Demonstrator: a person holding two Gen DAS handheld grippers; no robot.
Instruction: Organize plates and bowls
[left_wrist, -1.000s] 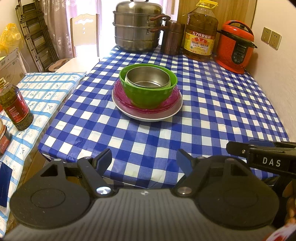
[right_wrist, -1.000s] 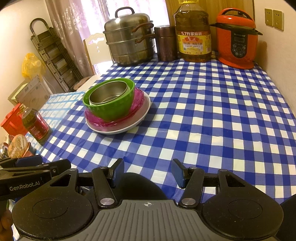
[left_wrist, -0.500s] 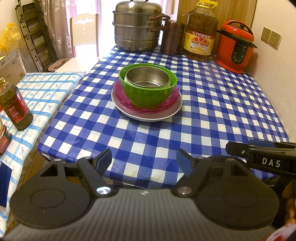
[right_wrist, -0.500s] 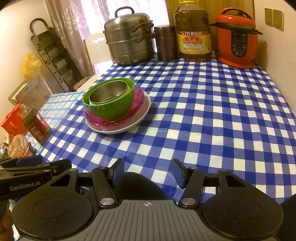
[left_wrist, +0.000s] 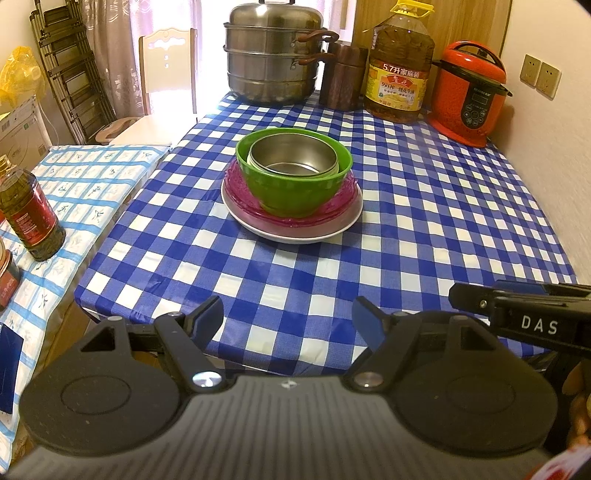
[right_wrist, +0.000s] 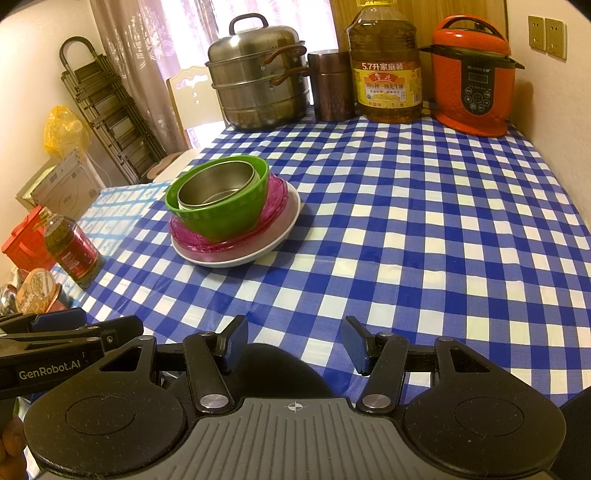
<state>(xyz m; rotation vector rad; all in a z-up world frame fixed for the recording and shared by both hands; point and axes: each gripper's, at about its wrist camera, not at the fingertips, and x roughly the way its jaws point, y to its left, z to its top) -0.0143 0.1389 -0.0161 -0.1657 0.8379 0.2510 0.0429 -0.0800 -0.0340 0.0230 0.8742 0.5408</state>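
Observation:
A steel bowl (left_wrist: 293, 158) sits inside a green bowl (left_wrist: 295, 192), on a pink plate (left_wrist: 236, 186), on a white plate (left_wrist: 295, 232), all stacked mid-table. The stack also shows in the right wrist view: steel bowl (right_wrist: 218, 186), green bowl (right_wrist: 225, 218), pink plate (right_wrist: 275, 201), white plate (right_wrist: 258, 251). My left gripper (left_wrist: 288, 319) is open and empty at the table's near edge, well short of the stack. My right gripper (right_wrist: 293, 341) is open and empty, also at the near edge, to the right of the stack.
At the back stand a steel steamer pot (left_wrist: 273, 59), a copper canister (left_wrist: 341, 77), a big oil bottle (left_wrist: 399, 70) and a red cooker (left_wrist: 469, 92). A smaller oil bottle (left_wrist: 29, 210) stands on the lower left table. A wall is on the right.

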